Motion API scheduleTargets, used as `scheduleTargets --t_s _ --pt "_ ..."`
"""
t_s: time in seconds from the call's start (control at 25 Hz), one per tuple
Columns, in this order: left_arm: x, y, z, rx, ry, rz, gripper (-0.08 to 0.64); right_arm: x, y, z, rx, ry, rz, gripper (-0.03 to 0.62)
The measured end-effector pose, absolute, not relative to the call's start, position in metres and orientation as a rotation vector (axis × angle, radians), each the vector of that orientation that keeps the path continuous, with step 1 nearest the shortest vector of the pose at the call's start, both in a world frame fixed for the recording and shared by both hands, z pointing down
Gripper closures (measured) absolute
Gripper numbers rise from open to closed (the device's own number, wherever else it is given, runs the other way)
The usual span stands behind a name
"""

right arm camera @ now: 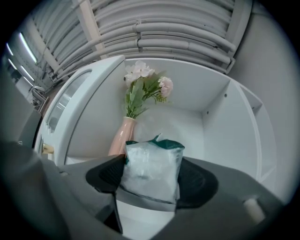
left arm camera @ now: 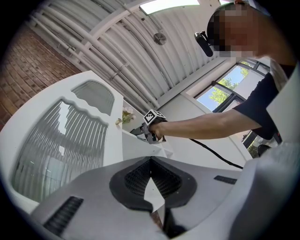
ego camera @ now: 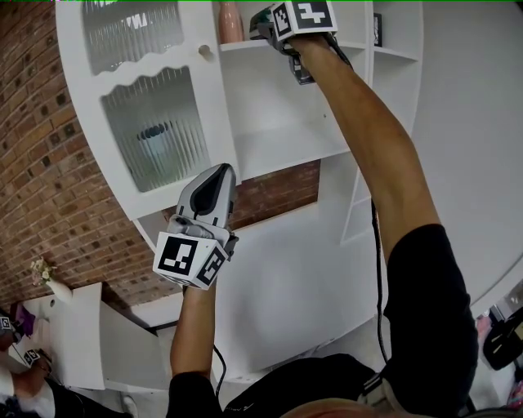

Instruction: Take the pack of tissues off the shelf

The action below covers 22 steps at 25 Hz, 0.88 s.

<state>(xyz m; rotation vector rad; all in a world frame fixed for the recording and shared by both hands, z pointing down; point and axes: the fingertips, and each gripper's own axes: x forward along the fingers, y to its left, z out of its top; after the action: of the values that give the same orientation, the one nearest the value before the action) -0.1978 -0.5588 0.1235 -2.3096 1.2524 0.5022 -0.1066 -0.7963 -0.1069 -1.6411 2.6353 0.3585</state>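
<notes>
Up at the top shelf of the white cabinet, the right gripper is reached in at full stretch of the arm, and its jaws stand fairly wide with the tissues between them, the dark pads pressing on the pack's two sides. The pack is a clear, crinkled wrapper with a green top edge, standing upright in the compartment. It is just right of a pink vase, in front of the vase's foot; whether the two touch I cannot tell, nor whether the pack's underside is on the shelf board. The vase holds pale flowers on green stems that lean toward the compartment's back wall. The left gripper is held much lower, out in front of the cabinet's ribbed glass door and pointing up toward it. Its jaws are closed tip to tip with nothing in them, only a small diamond of white showing behind the tips. A brick wall runs alongside the cabinet on the left, and a black cable hangs down beside the right arm.
</notes>
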Motion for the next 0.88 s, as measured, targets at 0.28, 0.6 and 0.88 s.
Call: scheduleTargets --t_s 0.28,0.6,0.88 --pt "-0.202 -0.558 0.126 -2.304 1.254 0.503 0.561 -0.107 -0.789 -0.109 -1.641 2.62 0.434 0.322" --pt "-0.186 -0.555 0.124 -2.329 1.247 0.501 0.561 -0.095 -0.758 -0.114 -1.561 2.535 0.593 0.336" --pt "-0.164 -0.55 0.114 -2.338 1.202 0.532 0.561 -0.058 -0.706 -0.116 -1.405 2.431 0.65 0.337"
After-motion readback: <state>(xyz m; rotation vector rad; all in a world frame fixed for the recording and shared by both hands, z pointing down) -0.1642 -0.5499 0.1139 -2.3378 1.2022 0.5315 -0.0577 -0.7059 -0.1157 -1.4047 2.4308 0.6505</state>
